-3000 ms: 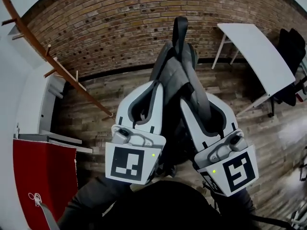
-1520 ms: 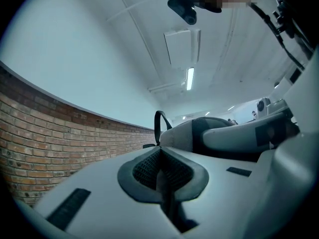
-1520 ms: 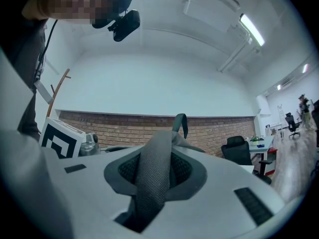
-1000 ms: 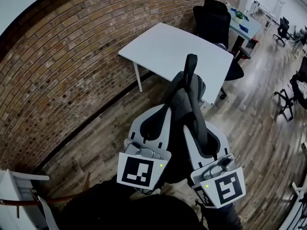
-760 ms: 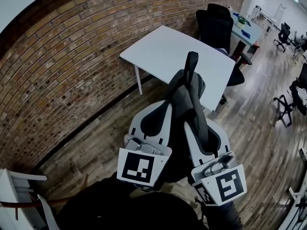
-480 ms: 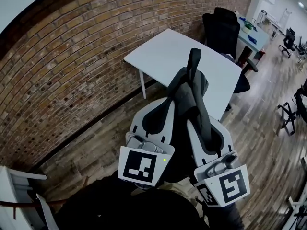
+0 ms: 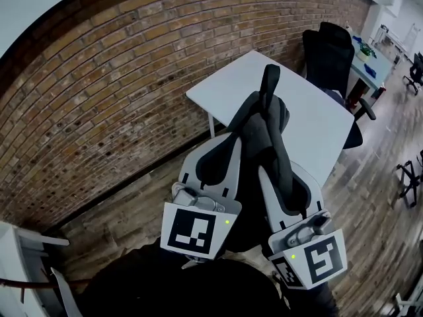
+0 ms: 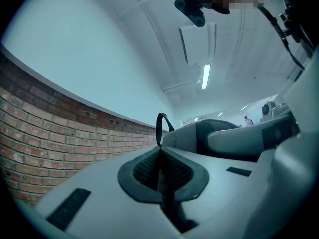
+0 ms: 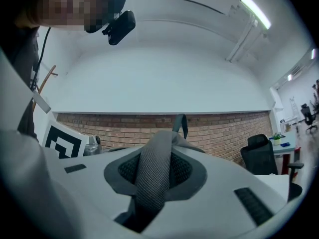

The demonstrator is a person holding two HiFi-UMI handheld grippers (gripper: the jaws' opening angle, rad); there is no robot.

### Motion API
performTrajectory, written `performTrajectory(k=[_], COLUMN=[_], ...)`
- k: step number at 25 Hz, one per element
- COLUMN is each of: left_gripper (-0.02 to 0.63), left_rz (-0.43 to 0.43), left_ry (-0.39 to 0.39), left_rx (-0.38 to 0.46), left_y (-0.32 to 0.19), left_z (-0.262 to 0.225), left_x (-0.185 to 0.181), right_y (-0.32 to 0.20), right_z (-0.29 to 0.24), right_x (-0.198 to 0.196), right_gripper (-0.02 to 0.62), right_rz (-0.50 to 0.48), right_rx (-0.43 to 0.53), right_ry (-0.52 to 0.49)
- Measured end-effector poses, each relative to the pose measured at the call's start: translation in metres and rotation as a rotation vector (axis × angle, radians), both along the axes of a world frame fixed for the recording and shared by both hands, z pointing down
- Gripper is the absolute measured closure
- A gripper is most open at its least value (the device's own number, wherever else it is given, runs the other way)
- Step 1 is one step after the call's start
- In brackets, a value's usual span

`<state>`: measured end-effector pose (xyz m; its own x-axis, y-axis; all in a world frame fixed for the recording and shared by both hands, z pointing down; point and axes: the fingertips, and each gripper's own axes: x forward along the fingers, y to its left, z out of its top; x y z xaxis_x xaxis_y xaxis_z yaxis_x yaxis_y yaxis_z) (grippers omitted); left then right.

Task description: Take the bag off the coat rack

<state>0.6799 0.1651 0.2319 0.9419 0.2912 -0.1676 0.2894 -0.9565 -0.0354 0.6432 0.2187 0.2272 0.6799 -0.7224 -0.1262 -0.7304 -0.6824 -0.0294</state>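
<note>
A dark grey bag (image 7: 261, 131) hangs in the air between my two grippers, its loop handle (image 7: 269, 81) sticking up in front. In the head view my left gripper (image 7: 228, 144) sits against the bag's left side. Its own view shows the left gripper (image 8: 160, 171) with jaws together on a thin grey strip, and the bag (image 8: 209, 133) just to its right. My right gripper (image 7: 271, 177) is shut on a broad mesh strap (image 9: 154, 168) that runs up over its pads to the bag's top. No coat rack hook touches the bag.
A white table (image 7: 310, 111) stands ahead under the bag, with a black office chair (image 7: 334, 51) behind it. A brick wall (image 7: 99, 84) runs along the left above a wooden floor (image 7: 125, 210). Thin wooden rack bars (image 7: 26, 286) and a white unit (image 7: 16, 243) show at the lower left.
The view has swung from the coat rack round to the white table, which has drawn nearer over the last second. Both grippers keep the same hold and spacing on the bag.
</note>
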Motion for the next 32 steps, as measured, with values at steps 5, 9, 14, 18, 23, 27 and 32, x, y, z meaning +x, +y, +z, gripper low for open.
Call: performTrajectory(k=[5,9,14,18,23,27,32], left_gripper=[0.597,0.597,0.597,0.597,0.597,0.597,0.597], left_rz=[-0.033,-0.057,-0.087,-0.084,-0.083,-0.069,-0.031], left_ry=[-0.024,-0.028,-0.022,-0.005,0.026,0.079,0.115], left_rx=[-0.001,-0.001,0.028,0.031,0.01,0.032,0.023], left_y=[-0.016,-0.025,-0.034,-0.029,-0.034,-0.031,-0.033], left_z=[-0.008,-0.015,-0.016,-0.024,-0.05,-0.075,-0.09], left_x=[0.032,0.056,0.084,0.104,0.124,0.146,0.182], right_y=[-0.016,-0.024,-0.03,-0.025,-0.029,-0.027,-0.031], right_z=[-0.01,-0.018,-0.02,-0.027,-0.06,-0.082,-0.095], right_x=[0.032,0.057,0.088,0.111,0.134,0.153,0.187], right_gripper=[0.509,0.509,0.509,0.509,0.511,0.511,0.511], right_rz=[-0.035,-0.056,-0.09,-0.086,-0.084,-0.079,-0.048], right_rx=[-0.001,0.004,0.015,0.031,0.041,0.04,0.023], right_ry=[-0.006,0.009,0.009,0.019,0.085,0.135,0.17])
